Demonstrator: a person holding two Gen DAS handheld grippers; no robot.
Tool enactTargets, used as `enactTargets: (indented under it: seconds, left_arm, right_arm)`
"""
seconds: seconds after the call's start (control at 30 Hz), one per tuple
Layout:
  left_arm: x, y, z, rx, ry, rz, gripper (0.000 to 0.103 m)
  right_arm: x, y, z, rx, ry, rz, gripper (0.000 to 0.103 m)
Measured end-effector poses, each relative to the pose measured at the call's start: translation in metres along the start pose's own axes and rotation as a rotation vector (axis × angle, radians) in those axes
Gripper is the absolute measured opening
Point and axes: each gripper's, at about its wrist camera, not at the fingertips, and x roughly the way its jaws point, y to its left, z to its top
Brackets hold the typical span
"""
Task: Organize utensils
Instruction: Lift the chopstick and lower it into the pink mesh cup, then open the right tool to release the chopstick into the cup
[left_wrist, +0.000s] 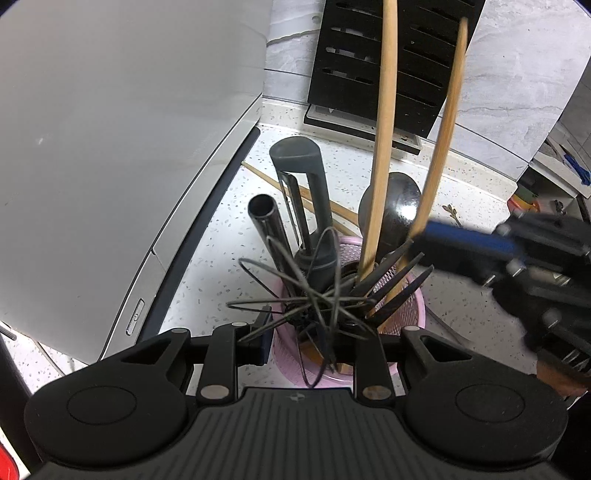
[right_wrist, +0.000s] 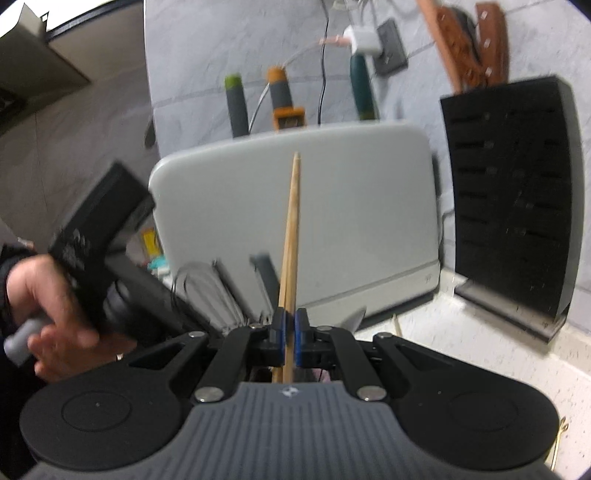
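Speckled white countertop (left_wrist: 229, 236), grey marbled wall tiles (left_wrist: 517, 74) behind. Pink utensil holder (left_wrist: 406, 310) on it, stocked with whisk (left_wrist: 314, 291), ladle (left_wrist: 395, 206) and peeler (left_wrist: 303, 177). Left gripper (left_wrist: 317, 339): jaws part-open, clasping the holder's rim. Right gripper (right_wrist: 290, 332): jaws closed on wooden chopsticks (right_wrist: 291, 236), standing in the holder. Black knife block (right_wrist: 513, 192) and grey appliance (right_wrist: 295, 214) nearby.

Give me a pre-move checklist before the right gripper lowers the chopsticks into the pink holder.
1. Right gripper shut on the chopsticks: ok.
2. Both chopsticks held together between the pads: ok.
3. Left gripper steadying the pink holder: ok, its fingers flank the rim; firm contact cannot tell.
4. Free space inside the holder: not ok, crowded by the whisk, ladle and other utensils.
5. Lower chopstick tips inside the holder: cannot tell.
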Motion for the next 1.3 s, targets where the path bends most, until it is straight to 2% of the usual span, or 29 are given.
enactTargets:
  seconds: [0.17, 0.5, 0.67, 0.77, 0.97, 1.07, 1.23, 1.3]
  left_arm:
    - [0.0, 0.0, 0.0, 0.0, 0.001, 0.001, 0.029]
    - [0.0, 0.001, -0.001, -0.002, -0.001, -0.001, 0.029]
    - [-0.001, 0.004, -0.002, -0.005, 0.0, -0.001, 0.029]
    - [-0.001, 0.005, -0.002, -0.006, 0.0, -0.001, 0.029]
    - [-0.001, 0.005, -0.001, -0.007, -0.001, -0.002, 0.029]
    - [0.0, 0.004, -0.001, -0.006, 0.0, 0.001, 0.029]
    - [0.0, 0.004, -0.001, -0.008, 0.002, 0.003, 0.029]
    - [0.0, 0.005, -0.001, -0.01, 0.004, 0.006, 0.029]
  right_arm:
    - [0.012, 0.004, -0.008, -0.021, 0.089, 0.002, 0.001]
    - [0.02, 0.009, -0.011, -0.047, 0.155, 0.019, 0.003]
    - [0.015, 0.005, -0.005, -0.039, 0.146, 0.009, 0.006]
    - [0.012, 0.004, -0.002, -0.043, 0.14, 0.001, 0.015]
    - [0.005, 0.003, 0.002, -0.058, 0.134, -0.015, 0.016]
    - [-0.003, -0.002, 0.01, -0.059, 0.098, -0.034, 0.021]
    - [-0.019, -0.024, 0.027, 0.0, 0.02, -0.092, 0.036]
    - [-0.018, -0.034, 0.029, -0.008, 0.029, -0.142, 0.037]
